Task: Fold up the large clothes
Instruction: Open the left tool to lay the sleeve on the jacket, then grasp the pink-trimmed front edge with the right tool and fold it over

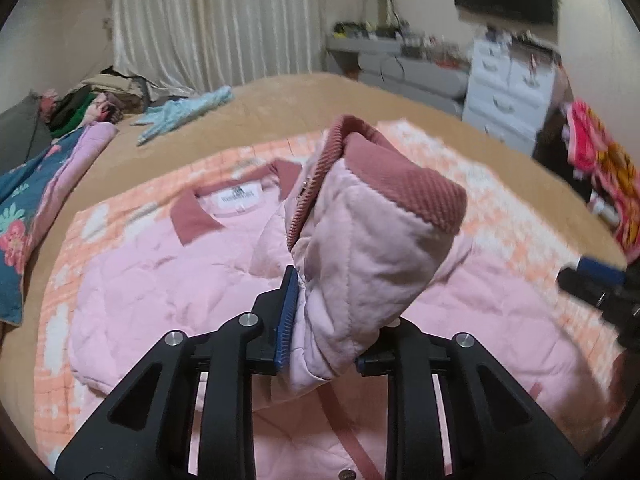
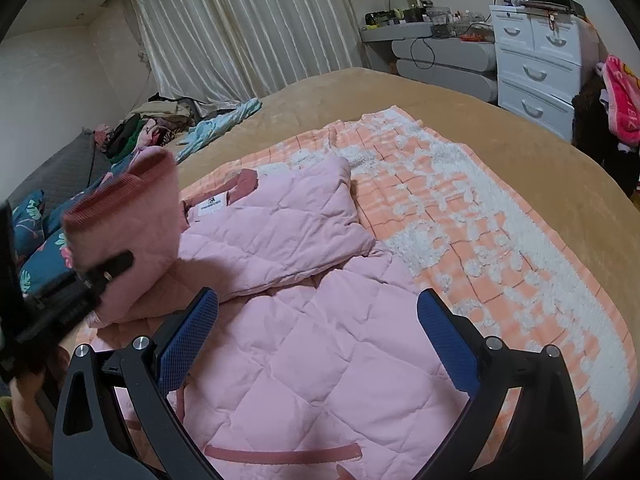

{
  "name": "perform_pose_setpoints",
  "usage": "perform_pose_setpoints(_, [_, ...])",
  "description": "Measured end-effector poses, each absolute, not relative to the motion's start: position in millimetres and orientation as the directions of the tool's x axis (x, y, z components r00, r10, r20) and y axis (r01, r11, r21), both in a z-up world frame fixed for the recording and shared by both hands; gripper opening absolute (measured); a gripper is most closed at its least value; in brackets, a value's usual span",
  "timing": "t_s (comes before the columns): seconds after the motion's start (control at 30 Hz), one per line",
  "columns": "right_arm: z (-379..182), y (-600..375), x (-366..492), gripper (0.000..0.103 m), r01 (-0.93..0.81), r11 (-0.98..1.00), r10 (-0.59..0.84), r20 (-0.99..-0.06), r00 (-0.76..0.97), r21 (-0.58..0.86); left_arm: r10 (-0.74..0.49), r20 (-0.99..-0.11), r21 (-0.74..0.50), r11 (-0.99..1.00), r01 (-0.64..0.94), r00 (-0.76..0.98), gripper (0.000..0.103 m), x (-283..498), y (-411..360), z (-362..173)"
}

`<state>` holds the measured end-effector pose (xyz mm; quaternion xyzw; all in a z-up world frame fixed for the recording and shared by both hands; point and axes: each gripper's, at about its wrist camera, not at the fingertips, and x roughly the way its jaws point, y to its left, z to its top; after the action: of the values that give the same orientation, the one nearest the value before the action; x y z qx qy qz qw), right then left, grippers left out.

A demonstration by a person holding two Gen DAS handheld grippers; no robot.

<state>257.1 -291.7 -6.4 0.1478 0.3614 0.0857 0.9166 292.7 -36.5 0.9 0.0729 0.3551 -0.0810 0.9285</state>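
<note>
Even, soft indoor light, with no glare and only faint shadows. Left view is motion-blurred, worst from 12 to 3 o'clock; right view is sharper. Fisheye bending and dark vignette ring both.

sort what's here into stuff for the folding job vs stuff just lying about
In the job:
pink quilted jacket
its sleeve, clamped in the left gripper
right gripper, open above the jacket

Lying about:
light blue garment
clothes pile
white drawer unit
floral quilt
</note>
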Motion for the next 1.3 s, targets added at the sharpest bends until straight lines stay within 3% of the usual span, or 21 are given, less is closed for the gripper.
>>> perform_pose_setpoints(0.2, [-15, -294, 262, 0.099, -0.032, 0.945, 0.250, -0.654, 0.714, 0.326, -0.094, -0.755, 0.131, 0.948, 0.290, 0.649, 0.044, 296, -52, -40])
perform_pose_setpoints(0.27, [-18, -295, 264, 0.099, -0.026, 0.946, 0.246, -0.661, 0.710, 0.324, -0.098, -0.780, 0.142, 0.935, 0.326, 0.618, 0.058, 292, -56, -50])
perform_pose_setpoints(0.3, [-19, -296, 265, 0.099, -0.022, 0.946, 0.242, -0.664, 0.707, 0.322, -0.096, -0.785, 0.148, 0.931, 0.335, 0.612, 0.060, 290, -57, -53])
perform_pose_setpoints(0.37, [-21, -296, 266, 0.099, -0.018, 0.946, 0.242, -0.668, 0.704, 0.323, -0.123, -0.801, 0.128, 0.921, 0.368, 0.586, 0.078, 281, -55, -56])
perform_pose_setpoints(0.4, [-22, -295, 266, 0.099, -0.018, 0.946, 0.242, -0.670, 0.702, 0.323, -0.139, -0.807, 0.109, 0.920, 0.376, 0.574, 0.081, 278, -52, -57])
perform_pose_setpoints(0.57, [-27, -282, 270, 0.099, -0.039, 0.948, 0.255, -0.683, 0.685, 0.315, -0.207, -0.813, 0.009, 0.930, 0.367, 0.544, 0.092, 255, -25, -53])
perform_pose_setpoints(0.67, [-30, -267, 273, 0.099, -0.067, 0.948, 0.274, -0.693, 0.667, 0.310, -0.198, -0.799, -0.012, 0.949, 0.314, 0.568, 0.093, 252, -6, -42])
perform_pose_setpoints(0.9, [-46, -215, 284, 0.099, -0.172, 0.932, 0.358, -0.729, 0.583, 0.320, -0.088, -0.762, -0.008, 0.992, 0.126, 0.642, 0.094, 264, 60, -14])
perform_pose_setpoints(1.13, [-83, -181, 302, 0.099, -0.187, 0.898, 0.438, -0.764, 0.473, 0.399, -0.017, -0.764, -0.082, 0.994, -0.072, 0.645, 0.094, 270, 124, -12])
perform_pose_setpoints(1.2, [-91, -175, 303, 0.084, -0.213, 0.877, 0.478, -0.751, 0.456, 0.430, -0.021, -0.767, -0.119, 0.987, -0.109, 0.641, 0.094, 268, 140, -15])
perform_pose_setpoints(1.23, [-92, -172, 303, 0.082, -0.225, 0.882, 0.472, -0.751, 0.462, 0.415, -0.017, -0.767, -0.123, 0.985, -0.121, 0.642, 0.094, 268, 144, -16])
perform_pose_setpoints(1.27, [-91, -170, 301, 0.071, -0.241, 0.882, 0.472, -0.748, 0.467, 0.405, -0.005, -0.766, -0.125, 0.982, -0.141, 0.642, 0.094, 268, 150, -17])
perform_pose_setpoints(1.3, [-89, -168, 299, 0.047, -0.277, 0.866, 0.499, -0.729, 0.468, 0.415, -0.002, -0.766, -0.130, 0.980, -0.152, 0.643, 0.094, 265, 157, -17])
